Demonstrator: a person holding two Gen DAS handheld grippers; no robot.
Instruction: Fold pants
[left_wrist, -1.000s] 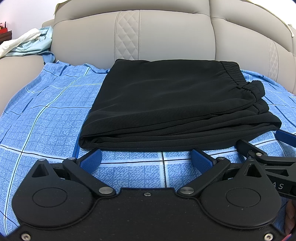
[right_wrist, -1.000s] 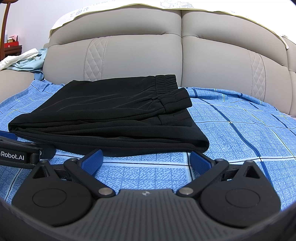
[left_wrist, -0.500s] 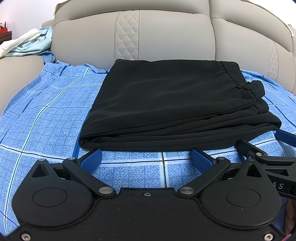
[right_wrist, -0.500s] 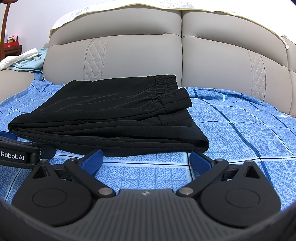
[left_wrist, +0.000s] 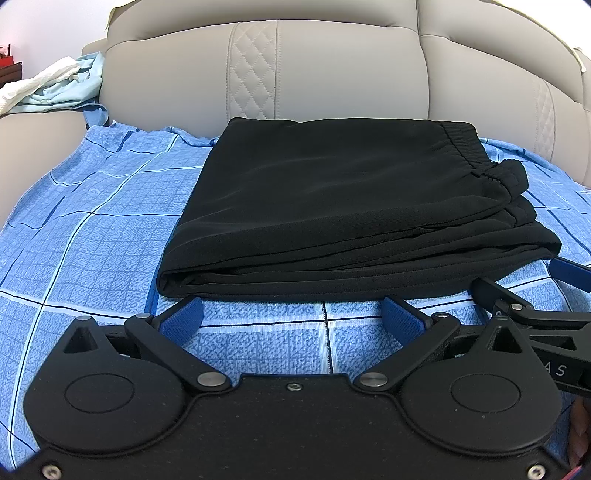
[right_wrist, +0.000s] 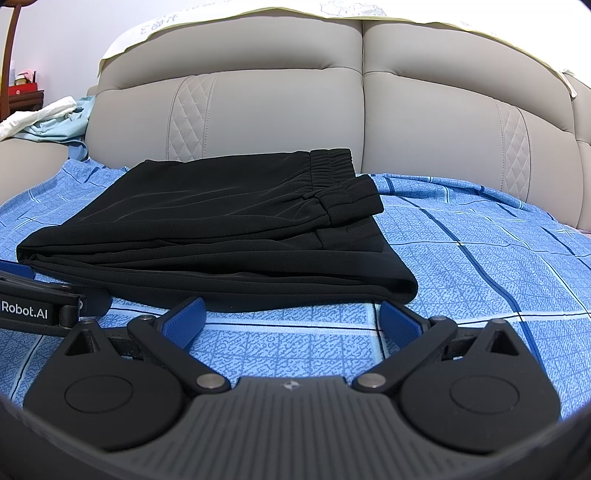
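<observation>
**On the sheet: pants folded, both grippers spread**

At the centre of the left wrist view, the black pants lie folded in a flat stack on the blue checked sheet. The elastic waistband sits at the upper right of the stack; the folded edge faces the lower left. The left gripper fills the bottom of the frame. Its jaws stand wide apart, with nothing between them, and the blue pads lie just short of the near edge of the pants. The right gripper enters at the lower right, beside the near right corner of the stack. A beige sofa back spans the top. Pale cloths lie at the upper left.

At the centre left of the right wrist view, the pants lie in the same stack, waistband toward the sofa back. The right gripper at the bottom has its jaws wide apart and empty, just short of the near edge. The left gripper shows at the left edge, close to the near left corner of the stack.
</observation>
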